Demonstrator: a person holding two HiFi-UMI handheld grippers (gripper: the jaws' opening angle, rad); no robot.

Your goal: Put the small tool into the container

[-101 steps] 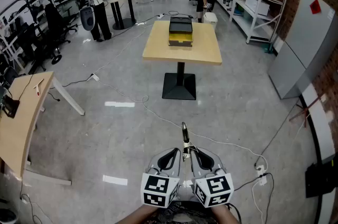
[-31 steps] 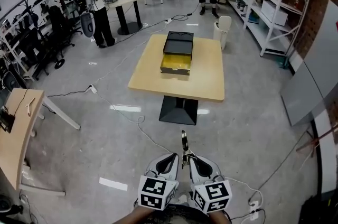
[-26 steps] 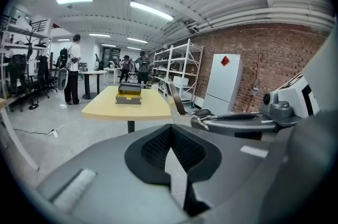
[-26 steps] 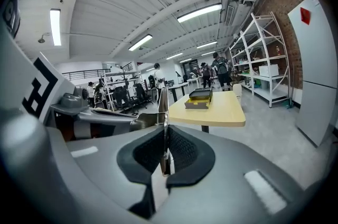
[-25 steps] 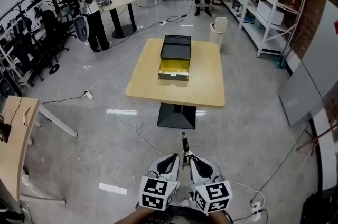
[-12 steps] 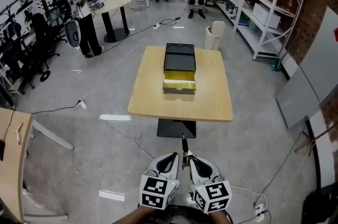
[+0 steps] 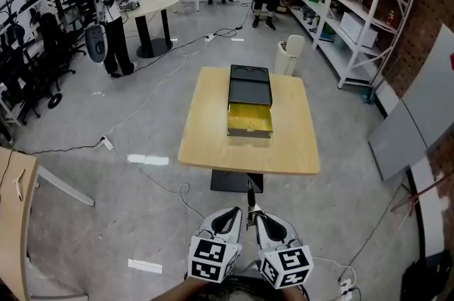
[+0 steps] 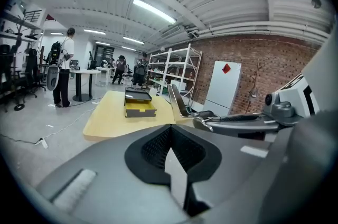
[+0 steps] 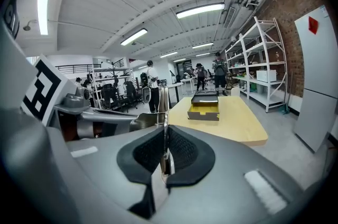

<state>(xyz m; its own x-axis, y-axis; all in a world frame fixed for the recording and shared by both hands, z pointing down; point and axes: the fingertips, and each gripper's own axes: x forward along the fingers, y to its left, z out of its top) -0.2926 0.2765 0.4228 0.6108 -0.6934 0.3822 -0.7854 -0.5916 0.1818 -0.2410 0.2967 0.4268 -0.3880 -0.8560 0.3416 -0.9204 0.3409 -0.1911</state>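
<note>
The right gripper (image 9: 165, 136) has its fingers closed on the small tool (image 9: 162, 104), a thin metal piece that stands up from them. I judge the upright hold is meant to keep it steady while it is carried and ready to be lowered tip first. The left gripper (image 8: 170, 130) is pressed just beside the right one with its fingers together and nothing between them. It seems only to travel along, not to help. The container (image 7: 250, 121), a box with a yellow inside and its black lid folded back, sits near the middle of the counter (image 7: 206, 133), open side up, so the tool can go in from above. The tool is not yet over it; both grippers hang above the floor (image 7: 106, 221), well apart from the box. The counter is a pale wooden square on one black foot. The floor is grey and glossy, with cables (image 7: 156, 182) across it. It is a workshop: metal shelves (image 7: 355, 15) along a brick wall, a white bin (image 7: 287, 55) behind the counter, and people standing at the far end.
</note>
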